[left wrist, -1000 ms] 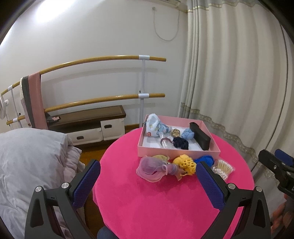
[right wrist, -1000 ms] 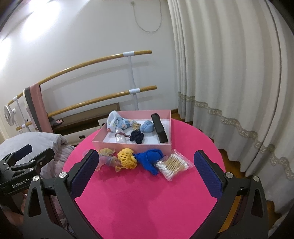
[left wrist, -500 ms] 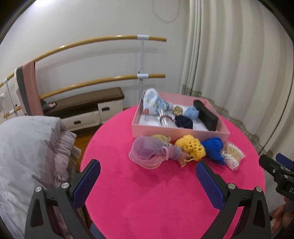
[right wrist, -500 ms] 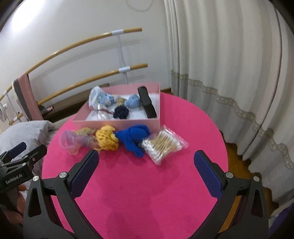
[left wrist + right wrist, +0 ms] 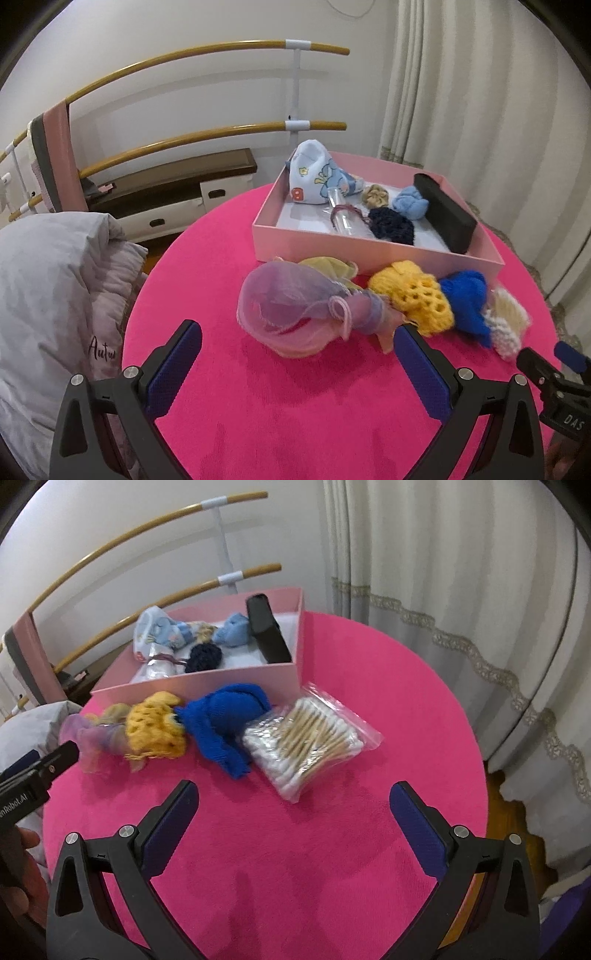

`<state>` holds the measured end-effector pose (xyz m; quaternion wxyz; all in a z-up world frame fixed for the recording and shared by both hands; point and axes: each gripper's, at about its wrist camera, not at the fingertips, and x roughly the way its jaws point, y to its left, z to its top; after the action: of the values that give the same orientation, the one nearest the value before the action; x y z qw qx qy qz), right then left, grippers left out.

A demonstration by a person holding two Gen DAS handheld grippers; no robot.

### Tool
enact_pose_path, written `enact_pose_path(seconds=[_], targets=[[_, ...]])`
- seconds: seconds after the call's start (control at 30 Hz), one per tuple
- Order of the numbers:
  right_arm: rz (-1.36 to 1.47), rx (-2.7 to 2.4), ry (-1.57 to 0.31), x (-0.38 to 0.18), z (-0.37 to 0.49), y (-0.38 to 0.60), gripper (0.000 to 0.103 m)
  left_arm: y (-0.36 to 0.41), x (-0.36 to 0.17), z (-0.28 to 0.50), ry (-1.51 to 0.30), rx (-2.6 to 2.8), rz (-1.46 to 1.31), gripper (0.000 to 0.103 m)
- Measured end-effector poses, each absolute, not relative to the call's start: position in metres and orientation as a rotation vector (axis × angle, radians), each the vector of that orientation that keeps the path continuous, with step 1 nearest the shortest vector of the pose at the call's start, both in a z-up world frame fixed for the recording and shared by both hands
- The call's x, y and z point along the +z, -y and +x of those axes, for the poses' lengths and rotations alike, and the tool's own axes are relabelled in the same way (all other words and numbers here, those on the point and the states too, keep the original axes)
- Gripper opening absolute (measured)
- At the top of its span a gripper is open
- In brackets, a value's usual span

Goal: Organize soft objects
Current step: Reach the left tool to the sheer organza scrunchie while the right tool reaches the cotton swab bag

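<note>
On the round pink table (image 5: 295, 406) (image 5: 388, 738) lies a row of soft things in front of a pink box (image 5: 369, 247) (image 5: 207, 681): a sheer purple pouch (image 5: 295, 314) (image 5: 88, 734), a yellow crocheted piece (image 5: 413, 295) (image 5: 155, 723), a blue knitted piece (image 5: 465, 295) (image 5: 225, 716) and a bag of cotton swabs (image 5: 506, 321) (image 5: 310, 738). My left gripper (image 5: 295, 369) is open, just short of the pouch. My right gripper (image 5: 291, 830) is open too, a little short of the swabs. The box holds a printed cloth pouch (image 5: 314, 177), a navy scrunchie (image 5: 391, 225), a light blue scrunchie (image 5: 410, 203) and a black case (image 5: 443, 218).
A grey quilt (image 5: 55, 295) lies left of the table. Wooden ballet bars (image 5: 207, 136) and a low cabinet (image 5: 177, 184) stand behind it. Curtains (image 5: 461, 572) hang at the right. A hand (image 5: 22, 867) shows at the left edge of the right wrist view.
Both grippers have moved forward and down toward the table, so the row of soft things looms larger. Both stay open and nothing on the table has moved.
</note>
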<state>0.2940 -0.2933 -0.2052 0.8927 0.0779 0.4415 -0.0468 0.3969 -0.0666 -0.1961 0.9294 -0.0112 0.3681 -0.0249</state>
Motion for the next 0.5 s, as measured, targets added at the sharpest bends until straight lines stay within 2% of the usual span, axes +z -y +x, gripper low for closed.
enact_pose_path(seconds=[0.5], targets=[[0.175,-0.125,-0.969,-0.239,0.347,0.313,0.103,0.085,-0.253,0.480,-0.789,-0.045,0.049,0.103]])
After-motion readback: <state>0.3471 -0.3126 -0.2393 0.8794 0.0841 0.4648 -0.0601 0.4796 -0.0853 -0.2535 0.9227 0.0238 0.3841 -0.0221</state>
